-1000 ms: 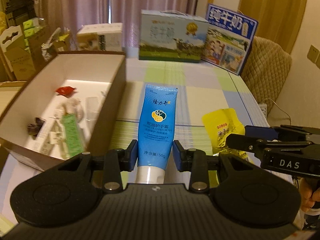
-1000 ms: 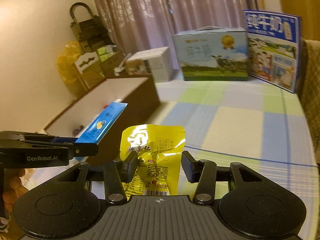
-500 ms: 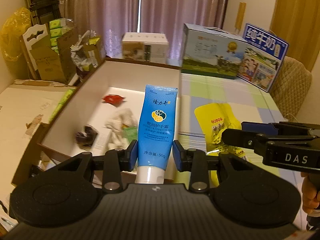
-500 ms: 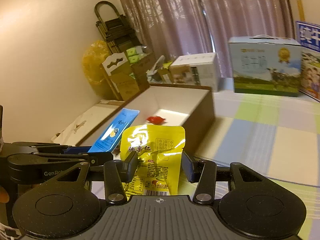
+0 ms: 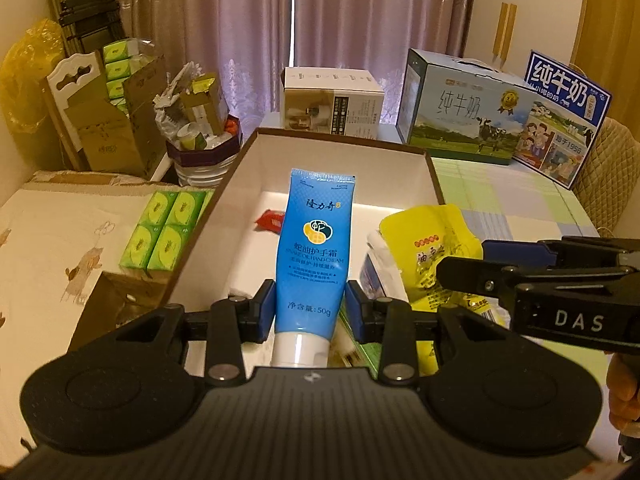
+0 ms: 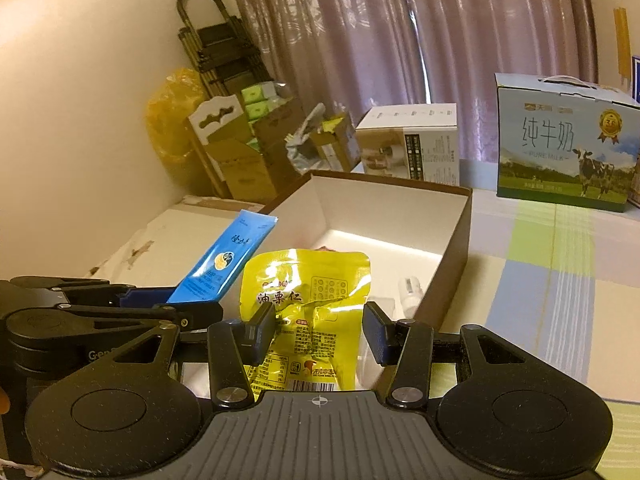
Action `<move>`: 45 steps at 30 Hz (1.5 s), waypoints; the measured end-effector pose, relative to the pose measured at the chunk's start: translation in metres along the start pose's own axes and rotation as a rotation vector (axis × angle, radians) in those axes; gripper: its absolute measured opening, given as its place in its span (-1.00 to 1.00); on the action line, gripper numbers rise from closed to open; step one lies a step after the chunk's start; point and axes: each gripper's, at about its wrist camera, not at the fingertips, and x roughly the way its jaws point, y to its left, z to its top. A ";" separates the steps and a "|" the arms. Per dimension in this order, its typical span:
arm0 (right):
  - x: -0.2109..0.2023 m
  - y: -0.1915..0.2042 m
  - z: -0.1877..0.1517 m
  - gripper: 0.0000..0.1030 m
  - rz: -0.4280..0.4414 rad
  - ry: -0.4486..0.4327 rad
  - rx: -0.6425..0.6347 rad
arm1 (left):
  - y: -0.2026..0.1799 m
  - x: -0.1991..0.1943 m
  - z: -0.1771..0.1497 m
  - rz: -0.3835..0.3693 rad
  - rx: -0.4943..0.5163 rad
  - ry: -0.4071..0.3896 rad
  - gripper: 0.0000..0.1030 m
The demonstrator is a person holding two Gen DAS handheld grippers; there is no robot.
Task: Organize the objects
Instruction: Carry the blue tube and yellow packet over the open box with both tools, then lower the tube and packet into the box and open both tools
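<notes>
My left gripper (image 5: 310,312) is shut on a blue hand cream tube (image 5: 316,248), held upright over the open brown box (image 5: 340,144) with its white inside. My right gripper (image 6: 318,328) is shut on a yellow snack pouch (image 6: 308,292), held over the box's near end (image 6: 460,216). The pouch also shows in the left wrist view (image 5: 432,248), and the tube in the right wrist view (image 6: 224,260). A red packet (image 5: 270,220) and a white bottle (image 6: 410,292) lie inside the box.
Milk cartons (image 5: 460,116) (image 5: 560,120) and a white box (image 5: 332,104) stand at the table's back. Green tissue packs (image 5: 164,228) lie left of the box. Cardboard boxes (image 5: 108,120) and a folded trolley (image 6: 224,52) crowd the left wall. Checked tablecloth (image 6: 560,272) lies to the right.
Both grippers have swung left from the tablecloth to above the open box, each still holding its item. The tube and pouch now hang over the box's inside.
</notes>
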 end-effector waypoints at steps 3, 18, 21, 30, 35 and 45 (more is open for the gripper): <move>0.016 0.000 0.008 -0.13 -0.035 0.003 0.004 | 0.006 0.015 0.009 -0.007 0.019 0.012 -0.38; 0.089 -0.022 0.050 -0.13 -0.180 0.048 0.009 | 0.019 0.091 0.055 -0.043 0.087 0.067 -0.38; 0.104 -0.028 0.055 -0.13 -0.198 0.063 0.014 | 0.020 0.105 0.061 -0.046 0.097 0.080 -0.38; 0.142 -0.037 0.060 -0.13 -0.247 0.112 0.007 | 0.025 0.147 0.075 -0.063 0.112 0.126 -0.38; 0.159 -0.041 0.062 -0.13 -0.267 0.127 0.003 | 0.027 0.162 0.079 -0.072 0.108 0.142 -0.38; 0.175 -0.050 0.068 -0.11 -0.289 0.125 0.031 | 0.033 0.182 0.087 -0.084 0.103 0.152 -0.38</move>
